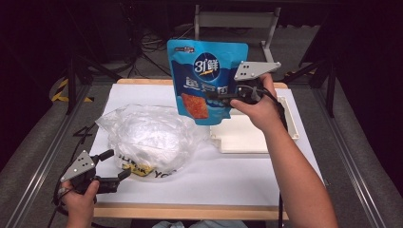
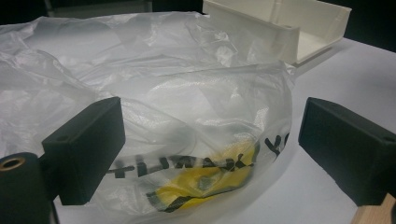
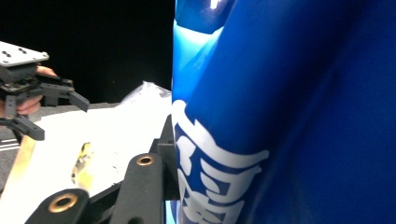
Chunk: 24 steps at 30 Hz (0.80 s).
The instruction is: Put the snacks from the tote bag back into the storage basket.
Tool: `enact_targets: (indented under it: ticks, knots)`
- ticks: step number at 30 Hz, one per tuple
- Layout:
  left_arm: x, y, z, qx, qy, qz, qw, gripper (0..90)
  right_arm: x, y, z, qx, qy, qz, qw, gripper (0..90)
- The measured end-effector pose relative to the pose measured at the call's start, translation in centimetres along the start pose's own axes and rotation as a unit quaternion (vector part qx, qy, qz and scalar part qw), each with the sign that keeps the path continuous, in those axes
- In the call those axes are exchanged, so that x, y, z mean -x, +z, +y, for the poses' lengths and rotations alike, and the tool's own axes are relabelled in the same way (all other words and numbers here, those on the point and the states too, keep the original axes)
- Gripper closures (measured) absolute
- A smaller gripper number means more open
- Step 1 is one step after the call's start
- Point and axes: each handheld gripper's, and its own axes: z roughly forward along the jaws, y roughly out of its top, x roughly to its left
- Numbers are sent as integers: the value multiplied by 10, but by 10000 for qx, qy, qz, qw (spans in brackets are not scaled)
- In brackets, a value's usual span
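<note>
A blue snack pouch [image 1: 204,76] with white lettering and a picture of a red fillet hangs upright above the table's far middle. My right gripper [image 1: 227,98] is shut on the pouch's right edge, and in the right gripper view the pouch [image 3: 289,116] stands close against the black jaw. A crumpled clear plastic bag [image 1: 149,137] with black print and a yellow patch lies on the white sheet. My left gripper [image 1: 116,165] stands open at the bag's near left corner. In the left gripper view the bag [image 2: 187,107] bulges just beyond the two spread pads [image 2: 88,149], which do not press on it.
A shallow cream tray [image 1: 247,137] lies right of the bag, under the right forearm; its wall [image 2: 280,32] rises behind the bag. The white sheet [image 1: 228,175] covers a wooden tabletop. Dark floor, cables and metal frames surround the table.
</note>
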Motion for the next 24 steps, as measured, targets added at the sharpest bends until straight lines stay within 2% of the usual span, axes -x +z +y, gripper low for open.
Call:
enact_targets:
  ticks: [7,14,18,24]
  knots:
    - [0,0,0,24,-13,-4,10000,78,15,-20,0,-50,40,-218,9997,624]
    - [-1,0,0,-23,-10,27,10000,78,31,-38,-3,-212,-110,-440,9987,624]
    - [0,0,0,2,-7,37,10000,78,38,-46,-8,-210,-9,-504,9985,624]
    - [0,0,0,-5,-2,31,10000,72,49,-55,-13,-292,-70,-533,9981,623]
